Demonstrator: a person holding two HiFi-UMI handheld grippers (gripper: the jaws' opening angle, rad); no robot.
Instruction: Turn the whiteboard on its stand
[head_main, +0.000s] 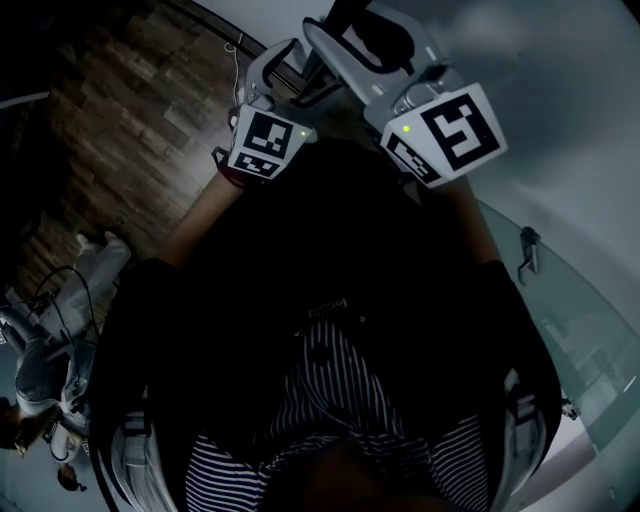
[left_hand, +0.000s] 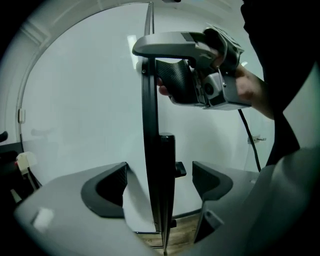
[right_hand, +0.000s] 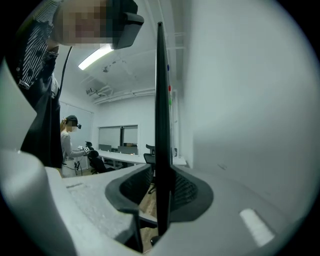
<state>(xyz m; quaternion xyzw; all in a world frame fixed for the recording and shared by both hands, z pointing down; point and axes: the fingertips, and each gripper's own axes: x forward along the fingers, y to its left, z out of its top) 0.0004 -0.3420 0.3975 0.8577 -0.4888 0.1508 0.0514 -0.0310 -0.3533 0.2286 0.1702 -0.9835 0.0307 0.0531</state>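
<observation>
The whiteboard (left_hand: 85, 110) stands upright, and its black frame edge (left_hand: 149, 130) runs vertically between my left gripper's (left_hand: 159, 182) wide open jaws without touching either pad. The stand post (left_hand: 167, 190) with a small knob (left_hand: 180, 170) rises just behind that edge. Higher on the same edge, my right gripper (left_hand: 150, 65) straddles the frame. In the right gripper view the edge (right_hand: 162, 100) sits tight between the right gripper's (right_hand: 162, 192) pads, with the board's pale face (right_hand: 240, 100) to the right. From the head view both marker cubes (head_main: 268, 142) (head_main: 445, 130) are raised in front of my dark torso.
Wood floor (head_main: 130, 120) lies to the left of the board. Another person (right_hand: 67, 145) stands by desks and office chairs (right_hand: 150, 155) across the room. A black cable (left_hand: 250, 145) hangs from the right gripper. Gear and a seated person (head_main: 40, 370) are at the lower left.
</observation>
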